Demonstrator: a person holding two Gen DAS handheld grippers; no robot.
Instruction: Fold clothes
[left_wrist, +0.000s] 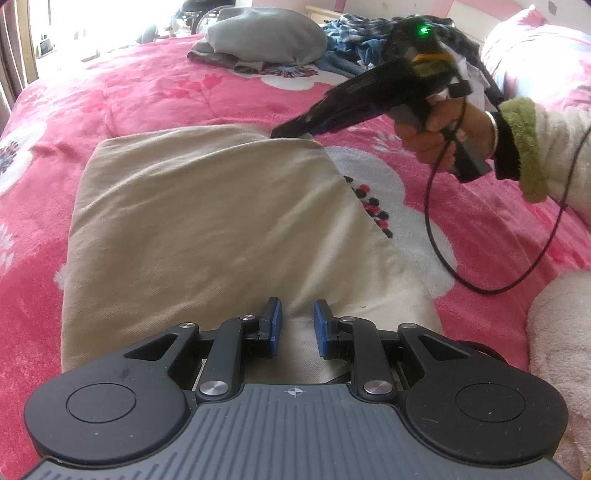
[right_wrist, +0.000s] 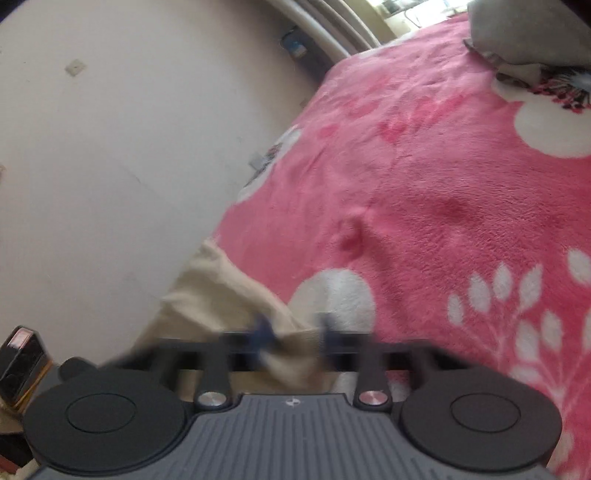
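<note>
A beige garment (left_wrist: 221, 221) lies folded on the pink floral blanket (left_wrist: 129, 96). My left gripper (left_wrist: 297, 326) is over its near end, and the blue pads (left_wrist: 275, 325) hold a ridge of the cloth between them. The right gripper (left_wrist: 277, 132), held by a hand (left_wrist: 428, 136) in a cream sleeve with a green cuff, has its fingers together at the garment's far right corner, where the cloth rises to meet them. The right wrist view is blurred; it shows beige cloth (right_wrist: 221, 295) running up between the right gripper's (right_wrist: 295, 332) fingers, near the bed's edge.
A grey clothing pile (left_wrist: 266, 37) and blue plaid clothes (left_wrist: 354, 33) lie at the far end of the bed, with a pink pillow (left_wrist: 535, 48) at the far right. A black cable (left_wrist: 443, 240) hangs from the right gripper. A pale wall (right_wrist: 92, 166) borders the bed.
</note>
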